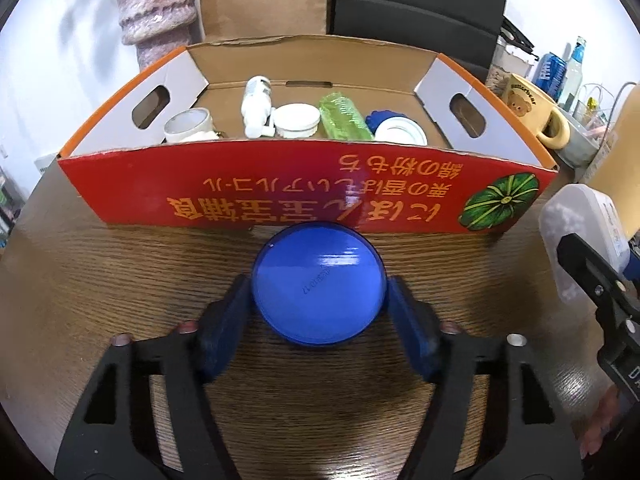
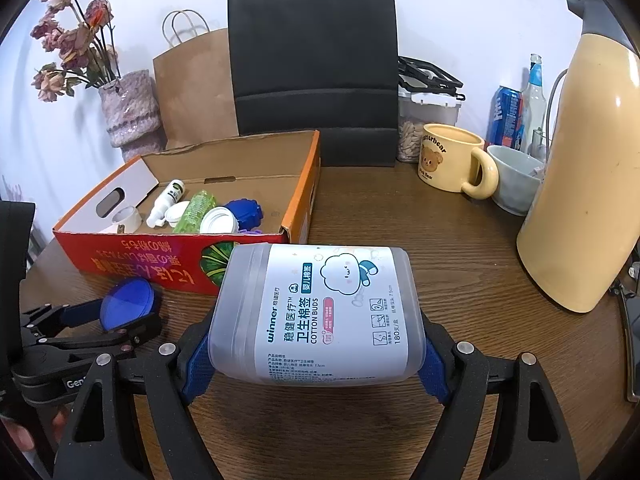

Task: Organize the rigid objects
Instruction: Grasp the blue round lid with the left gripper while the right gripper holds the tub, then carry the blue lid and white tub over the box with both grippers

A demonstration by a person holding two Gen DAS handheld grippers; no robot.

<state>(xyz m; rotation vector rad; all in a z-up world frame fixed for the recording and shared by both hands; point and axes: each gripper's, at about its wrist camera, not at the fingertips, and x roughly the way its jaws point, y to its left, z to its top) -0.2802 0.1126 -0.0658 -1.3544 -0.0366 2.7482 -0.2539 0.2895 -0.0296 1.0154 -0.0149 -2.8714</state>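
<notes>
1. Left wrist view, nearest: left gripper (image 1: pixel 319 288), black frame with blue pads (image 1: pixel 224 324), jaws partly closed and pressing both sides of a round blue lid (image 1: pixel 319 286). The lid sits at the wooden table (image 1: pixel 100 280), just in front of the box's red wall.
2. Right wrist view, nearest: right gripper (image 2: pixel 316 344), jaws set wide and clamped on a translucent cotton-bud box (image 2: pixel 316 312) with a white printed label; it is held lying on its side above the table, close to the red box's near corner.
3. Same view, left edge: the left gripper (image 2: pixel 128 312) with the blue lid (image 2: pixel 127 304) between its pads.
4. Middle distance: open cardboard box (image 1: pixel 280 196), red printed front, orange edges, oval hand-holes in both end walls. Contents, left to right: white cup (image 1: pixel 188 124), white pump bottle (image 1: pixel 256 106) lying down, white round lid (image 1: pixel 297 120), green bottle (image 1: pixel 344 118) lying down, blue ridged object (image 1: pixel 378 118) with a white ring cap (image 1: pixel 401 131) against it.
5. Right of the box: cream bear mug (image 2: pixel 448 158), pale bowl (image 2: pixel 514 178), tall cream thermos (image 2: pixel 588 180).
6. Far: clear container of seeds (image 2: pixel 410 140), blue can (image 2: pixel 506 114), glass bottle (image 2: pixel 534 96), black paper bag (image 2: pixel 314 68), brown paper bag (image 2: pixel 196 88), knitted vase (image 2: pixel 130 110) of dried flowers.
</notes>
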